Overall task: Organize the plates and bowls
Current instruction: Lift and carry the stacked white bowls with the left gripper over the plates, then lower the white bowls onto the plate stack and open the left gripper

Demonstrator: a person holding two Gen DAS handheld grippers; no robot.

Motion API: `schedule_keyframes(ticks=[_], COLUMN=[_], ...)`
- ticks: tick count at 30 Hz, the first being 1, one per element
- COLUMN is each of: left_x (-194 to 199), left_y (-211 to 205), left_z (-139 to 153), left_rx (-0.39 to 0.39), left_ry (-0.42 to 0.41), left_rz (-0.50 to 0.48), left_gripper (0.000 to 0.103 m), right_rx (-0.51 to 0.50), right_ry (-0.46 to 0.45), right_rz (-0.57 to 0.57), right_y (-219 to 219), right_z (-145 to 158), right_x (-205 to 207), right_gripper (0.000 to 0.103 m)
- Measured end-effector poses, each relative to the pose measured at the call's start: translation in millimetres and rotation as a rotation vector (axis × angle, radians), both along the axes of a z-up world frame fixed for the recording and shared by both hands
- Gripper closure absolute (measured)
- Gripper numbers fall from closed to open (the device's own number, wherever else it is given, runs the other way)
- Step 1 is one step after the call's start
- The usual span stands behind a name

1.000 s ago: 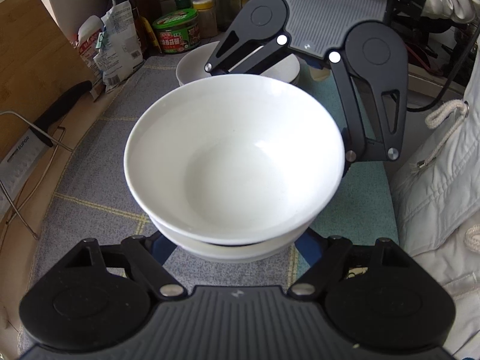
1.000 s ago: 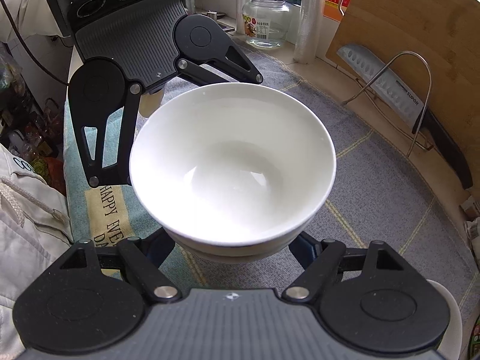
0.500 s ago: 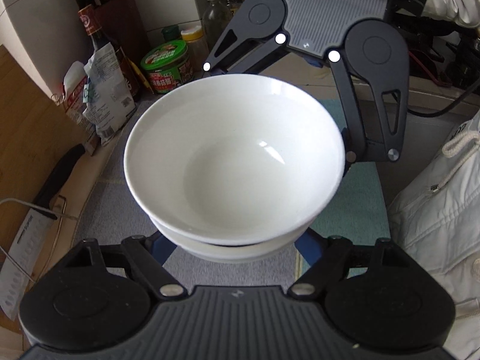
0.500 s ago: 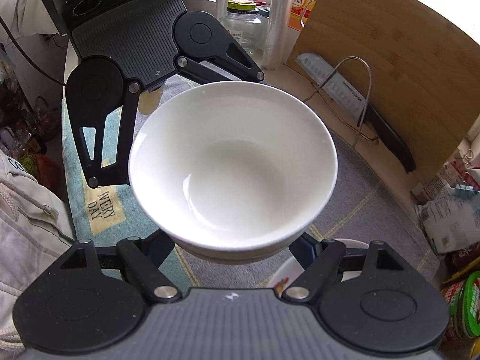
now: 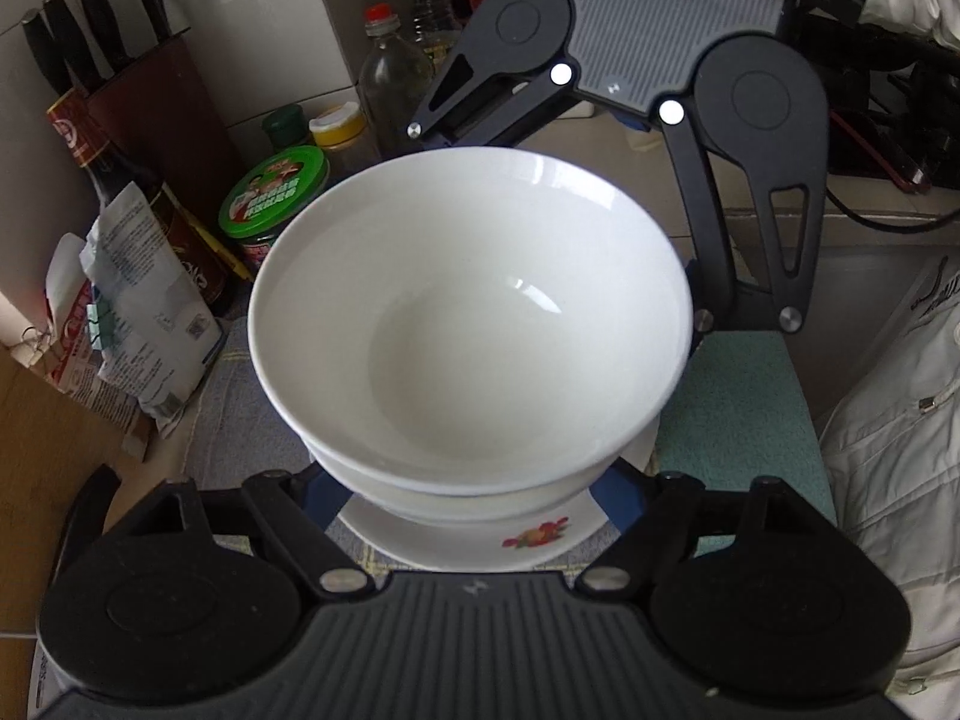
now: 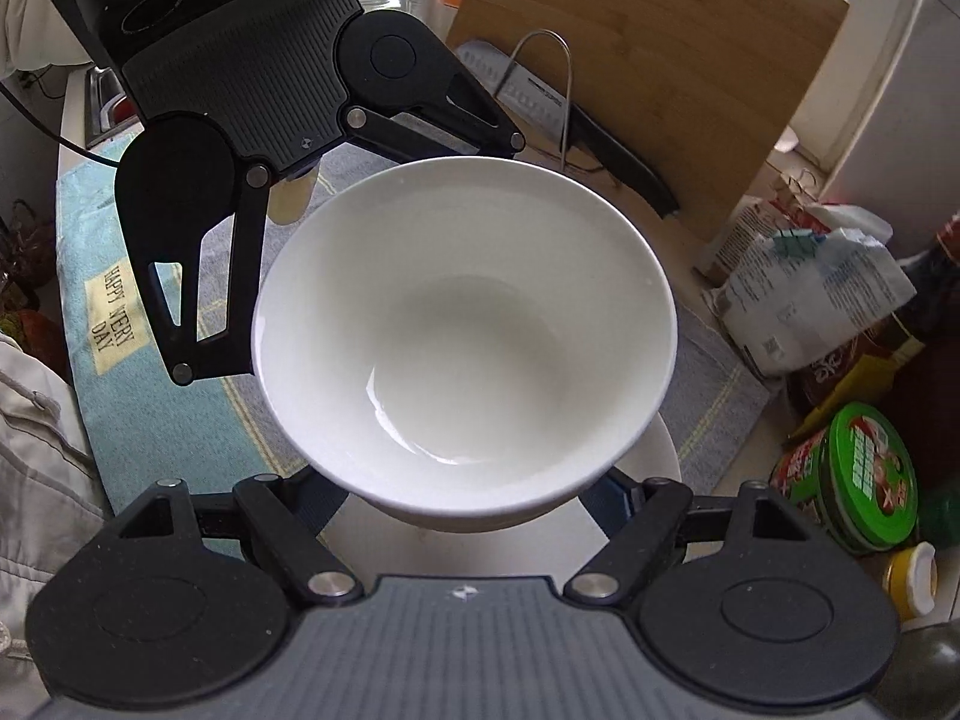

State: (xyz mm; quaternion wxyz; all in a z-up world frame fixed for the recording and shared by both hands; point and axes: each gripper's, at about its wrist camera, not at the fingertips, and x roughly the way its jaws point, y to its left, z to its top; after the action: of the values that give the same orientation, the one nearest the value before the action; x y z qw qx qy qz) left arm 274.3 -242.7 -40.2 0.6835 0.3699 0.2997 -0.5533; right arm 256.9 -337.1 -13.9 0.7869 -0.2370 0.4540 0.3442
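The left gripper [image 5: 474, 480] is clamped from both sides on the lower walls of a stack of two glossy white round ceramic bowls [image 5: 468, 324], its blue-lined fingers [image 5: 324, 495] pressing against the lower bowl just under the upper one's rim. The right gripper [image 6: 474, 498] grips the same stack of bowls [image 6: 465, 336] from the opposite side, its fingers [image 6: 618, 489] tight against the lower wall, so the two grippers face each other across the stack: each camera sees the other's black linkage arms and ribbed grey body beyond the far rim. The stack is held in the air above a white round plate with a small red fruit print [image 5: 528, 537], which lies on a grey checked cloth [image 5: 240, 420] covering the worktop. Beside that cloth is a light turquoise towel with printed words [image 6: 114, 312]. Toward the wall stand a green-lidded jar [image 5: 276, 192], a crumpled printed paper bag [image 5: 144, 312], a dark sauce bottle [image 5: 120, 162], a clear plastic bottle with a red cap [image 5: 390, 78], and a dark knife block with black handles [image 5: 150, 108]. A bamboo cutting board [image 6: 648, 72] leans upright, with a black-handled cleaver [image 6: 576, 120] in a wire rack before it. A pale quilted sleeve [image 5: 900, 420] shows at the edge.
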Motion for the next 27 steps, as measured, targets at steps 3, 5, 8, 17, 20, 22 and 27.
schedule_keyframes(ticks=[3, 5, 8, 17, 20, 22, 27], left_x=[6, 10, 13, 21, 22, 23, 24], left_y=[-12, -17, -20, -28, -28, -28, -29], left_z=[-10, -16, -24, -33, -36, -36, -36], left_rx=[0.009, 0.014, 0.021, 0.037, 0.036, 0.032, 0.031], left_ry=[0.018, 0.032, 0.051, 0.072, 0.084, 0.090, 0.087], left_rz=[-0.004, -0.003, -0.001, 0.008, 0.011, 0.012, 0.015], left_gripper=[0.020, 0.020, 0.020, 0.020, 0.020, 0.020, 0.020], right_rx=[-0.004, -0.006, -0.003, 0.007, 0.006, 0.010, 0.013], right_ry=[0.021, 0.031, 0.048, 0.076, 0.079, 0.078, 0.073], right_rz=[-0.015, -0.020, -0.021, -0.029, -0.031, -0.032, -0.032], right_y=[-11, -17, -17, -21, -20, -20, -21], right_z=[-11, -17, -25, -33, -35, -35, -33], right_x=[4, 5, 11, 19, 20, 20, 17], right_gripper=[0.017, 0.017, 0.017, 0.017, 0.017, 0.017, 0.017])
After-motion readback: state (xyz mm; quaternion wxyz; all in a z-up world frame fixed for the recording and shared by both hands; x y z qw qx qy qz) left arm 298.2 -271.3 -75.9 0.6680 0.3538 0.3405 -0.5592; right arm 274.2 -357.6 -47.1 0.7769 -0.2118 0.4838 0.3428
